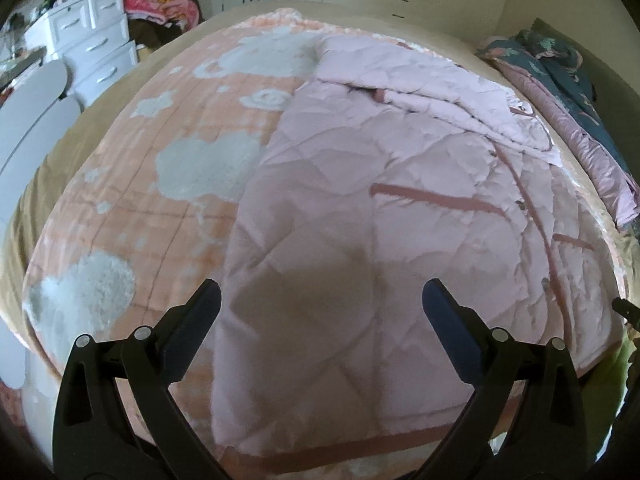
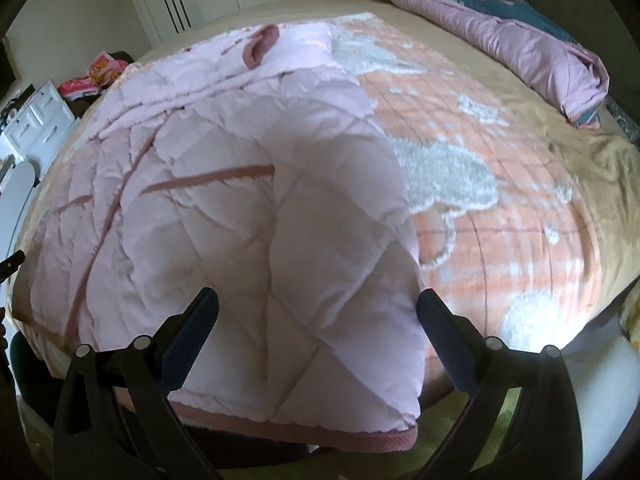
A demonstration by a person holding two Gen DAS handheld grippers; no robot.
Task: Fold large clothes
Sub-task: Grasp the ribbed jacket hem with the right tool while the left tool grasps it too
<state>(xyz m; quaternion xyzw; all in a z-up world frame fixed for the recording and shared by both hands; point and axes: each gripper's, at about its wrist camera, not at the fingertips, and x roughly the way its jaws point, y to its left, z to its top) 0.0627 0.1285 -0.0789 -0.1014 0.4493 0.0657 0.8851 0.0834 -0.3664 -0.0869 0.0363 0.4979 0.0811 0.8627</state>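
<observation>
pale pink quilted coat (image 1: 360, 240), peach-and-white blanket (image 1: 180, 128)

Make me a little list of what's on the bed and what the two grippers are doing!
garment: pink quilted coat spread flat on the blanket
blanket: peach with white patches, under the coat
left gripper: open, above the coat, holding nothing
right gripper: open, above the coat's hem corner, holding nothing
far side: bunched teal and purple duvet
beside bed: white drawers

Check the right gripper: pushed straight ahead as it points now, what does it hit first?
Most likely the pale pink quilted padded jacket spread on the bed. The right gripper is open and empty, its line running onto the jacket near the hem, with nothing in between. Depth is unclear through the fisheye.
</observation>
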